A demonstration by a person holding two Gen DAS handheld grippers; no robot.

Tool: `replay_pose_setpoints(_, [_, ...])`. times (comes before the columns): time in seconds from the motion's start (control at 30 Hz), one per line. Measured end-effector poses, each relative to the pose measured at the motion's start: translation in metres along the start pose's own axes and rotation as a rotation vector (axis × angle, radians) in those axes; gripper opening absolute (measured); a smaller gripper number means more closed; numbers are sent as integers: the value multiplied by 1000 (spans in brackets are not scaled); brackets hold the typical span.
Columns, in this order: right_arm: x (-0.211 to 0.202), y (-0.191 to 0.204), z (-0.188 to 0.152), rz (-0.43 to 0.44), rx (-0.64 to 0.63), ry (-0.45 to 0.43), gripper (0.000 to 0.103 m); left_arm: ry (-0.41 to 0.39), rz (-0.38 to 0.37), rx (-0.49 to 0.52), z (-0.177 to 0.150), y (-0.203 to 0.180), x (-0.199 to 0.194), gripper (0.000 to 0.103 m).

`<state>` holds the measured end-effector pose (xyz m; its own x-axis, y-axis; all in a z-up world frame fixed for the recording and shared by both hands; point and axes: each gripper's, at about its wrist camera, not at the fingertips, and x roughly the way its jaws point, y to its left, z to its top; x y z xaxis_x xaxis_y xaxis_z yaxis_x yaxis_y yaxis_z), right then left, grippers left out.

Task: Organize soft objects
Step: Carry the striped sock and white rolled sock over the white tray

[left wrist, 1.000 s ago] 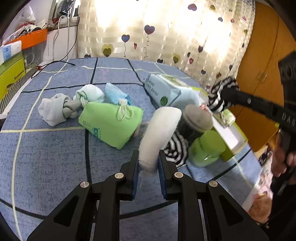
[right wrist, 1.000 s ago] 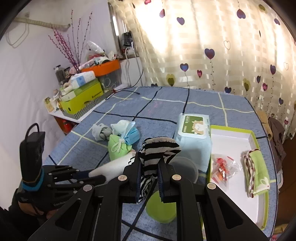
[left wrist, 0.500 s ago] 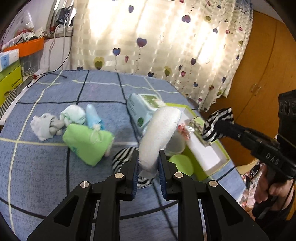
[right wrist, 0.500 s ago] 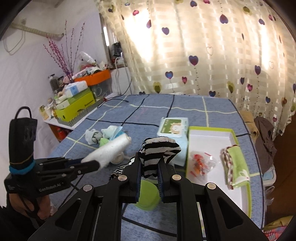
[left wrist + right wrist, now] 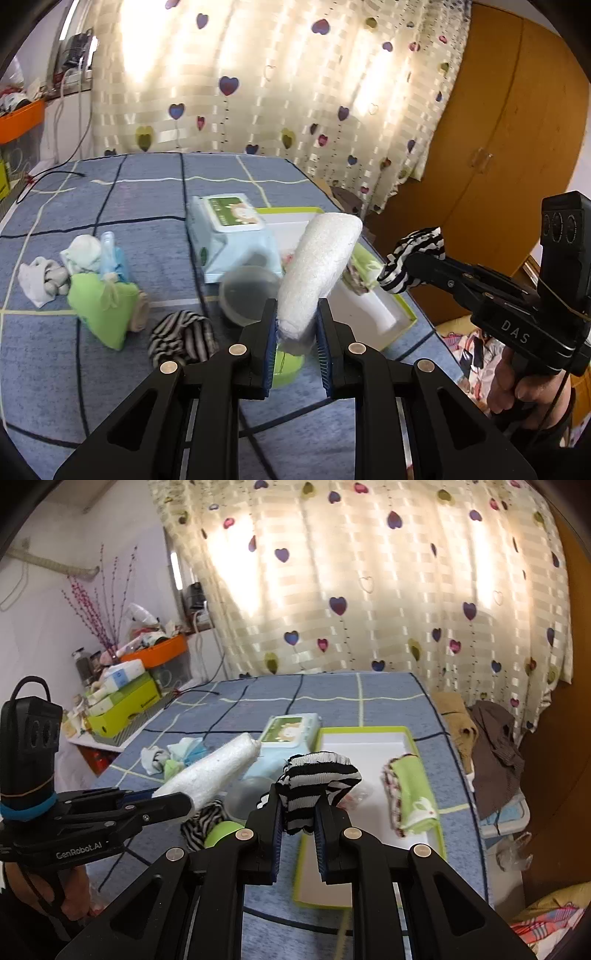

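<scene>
My left gripper [image 5: 295, 341] is shut on a rolled white towel [image 5: 321, 269], held up above the table; the roll also shows in the right wrist view [image 5: 214, 771]. My right gripper [image 5: 298, 830] is shut on a black-and-white striped sock [image 5: 314, 786], held in the air over the near left corner of a green-rimmed white tray [image 5: 369, 746]. The sock also shows in the left wrist view [image 5: 413, 262]. A second striped sock [image 5: 183, 338] lies on the blue tablecloth. A folded green cloth [image 5: 412, 797] lies in the tray.
A wet-wipes pack [image 5: 232, 236], a clear lid [image 5: 249, 295] and a green cup [image 5: 286, 363] stand mid-table. A green drawstring pouch [image 5: 105, 306], a blue mask and pale socks [image 5: 44, 278] lie at the left. Boxes [image 5: 122, 705] line a side shelf.
Both grippers have risen and swung right toward the tray with their loads. The striped sock on the table has come into full view.
</scene>
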<state>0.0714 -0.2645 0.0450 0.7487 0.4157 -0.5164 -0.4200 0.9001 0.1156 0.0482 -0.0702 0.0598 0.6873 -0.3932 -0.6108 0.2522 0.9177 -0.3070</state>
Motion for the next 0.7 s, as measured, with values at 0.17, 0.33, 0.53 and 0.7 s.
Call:
replay_pose_setpoints(0.17, [-6,-11,-4,-19,15,0,14,17,-23,24,2,-18,10,20])
replay_pose_setpoints(0.33, [-9,-23,-8,-34,32,0,14,41,-33,33,2,-30,21,20])
replay_pose_setpoints(0.53, [-7,-39,-13,-51,61,11,14,61,-35,39,4,-39,34,20])
replay_pose_setpoints(0.7, [-2,-51,-18,-58,81,28,14,86,-26,39,3,-45,48,20])
